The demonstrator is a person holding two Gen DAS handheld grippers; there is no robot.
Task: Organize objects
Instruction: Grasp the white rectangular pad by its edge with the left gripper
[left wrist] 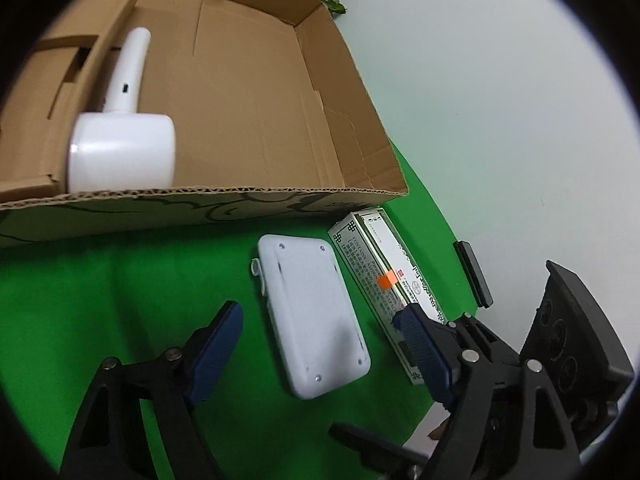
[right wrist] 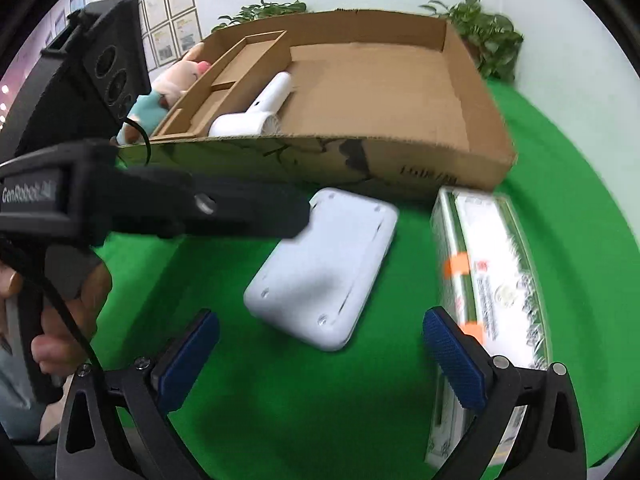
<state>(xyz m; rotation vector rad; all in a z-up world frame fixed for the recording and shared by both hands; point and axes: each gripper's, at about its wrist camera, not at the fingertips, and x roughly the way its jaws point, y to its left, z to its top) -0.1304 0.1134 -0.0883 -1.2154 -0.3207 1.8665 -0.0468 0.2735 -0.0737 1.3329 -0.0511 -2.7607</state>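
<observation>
A flat white device [left wrist: 312, 320] lies screws-up on the green cloth in front of a cardboard box [left wrist: 240, 192]. My left gripper [left wrist: 316, 320] is open, its blue pads on either side of the device and clear of it. My right gripper [right wrist: 320, 322] is open too, low over the near end of the white device [right wrist: 320, 264]. A green-and-white carton [left wrist: 380, 272] with orange tape lies just right of the device, beside my right gripper's right pad [right wrist: 452, 356]. A white handheld fan [left wrist: 120, 148] lies inside the box. One left gripper finger [right wrist: 240, 208] reaches over the device's far left corner.
The cardboard box [right wrist: 320, 140] has a narrow divided strip at its left. A plush toy [right wrist: 172, 80] sits outside its left wall. Potted plants [right wrist: 488, 36] stand behind the box. A small black object [left wrist: 472, 276] lies at the cloth's right edge. A hand [right wrist: 72, 304] grips the left gripper's handle.
</observation>
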